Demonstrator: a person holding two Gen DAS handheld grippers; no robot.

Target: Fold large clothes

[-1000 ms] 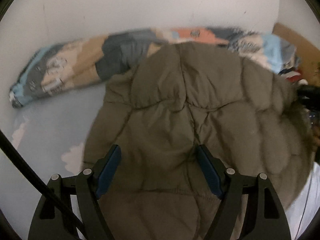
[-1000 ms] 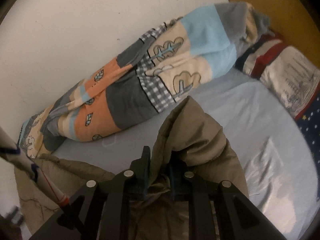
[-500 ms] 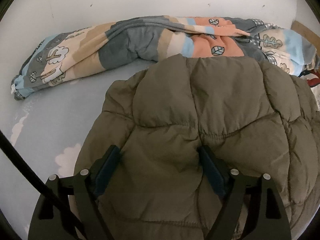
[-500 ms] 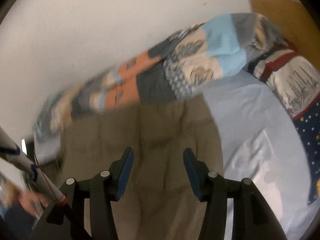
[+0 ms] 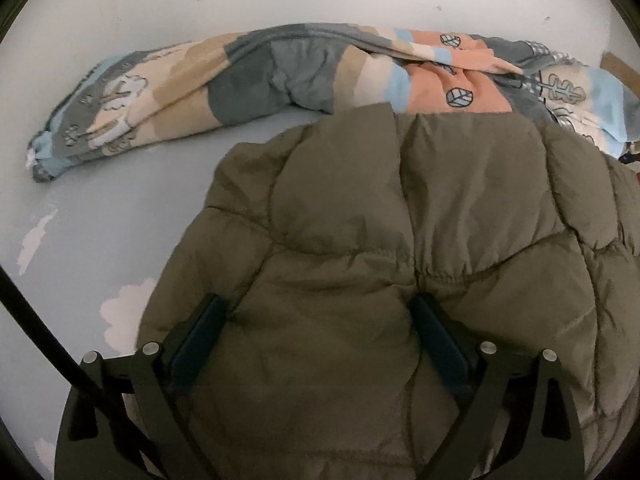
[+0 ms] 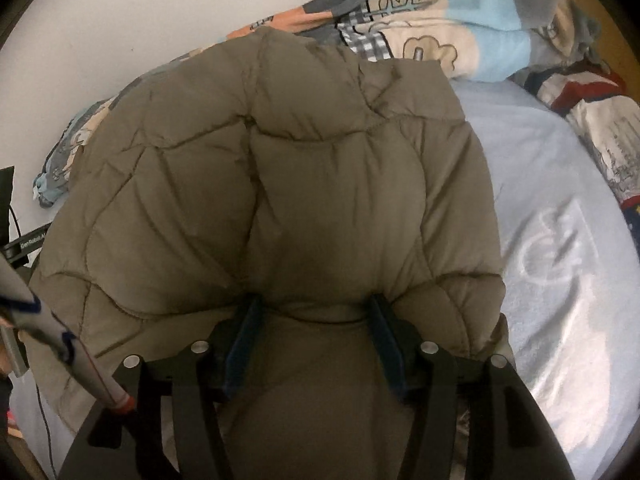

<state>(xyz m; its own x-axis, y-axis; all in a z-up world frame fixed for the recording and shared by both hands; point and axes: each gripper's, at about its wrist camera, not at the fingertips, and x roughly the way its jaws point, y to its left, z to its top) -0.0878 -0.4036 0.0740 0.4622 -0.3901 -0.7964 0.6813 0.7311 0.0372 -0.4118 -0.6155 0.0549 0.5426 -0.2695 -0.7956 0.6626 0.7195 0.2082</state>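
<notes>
An olive quilted puffer jacket (image 5: pixel 380 208) lies spread on the bed's light blue sheet (image 5: pixel 120 208), its far edge against a rolled patchwork quilt (image 5: pixel 280 76). My left gripper (image 5: pixel 318 304) hangs low over the jacket's near part. Its jaws are opening and stand wide, with puffy fabric bulging between them and no pinch on it. In the right wrist view the jacket (image 6: pixel 280 152) fills the middle. My right gripper (image 6: pixel 314 302) is over its near edge, jaws opening, with cloth between the pads but not clamped.
The patchwork quilt (image 6: pixel 460 32) runs along the white wall behind the jacket. A red, white and navy pillow (image 6: pixel 600 120) lies at the right. Bare sheet (image 6: pixel 560 240) shows right of the jacket. A black cable (image 5: pixel 40 340) crosses the left wrist view's lower left.
My right gripper let go of the raised jacket fold, opened and sank; the jacket now lies flat. My left gripper's jaws spread wider and it dropped closer to the jacket.
</notes>
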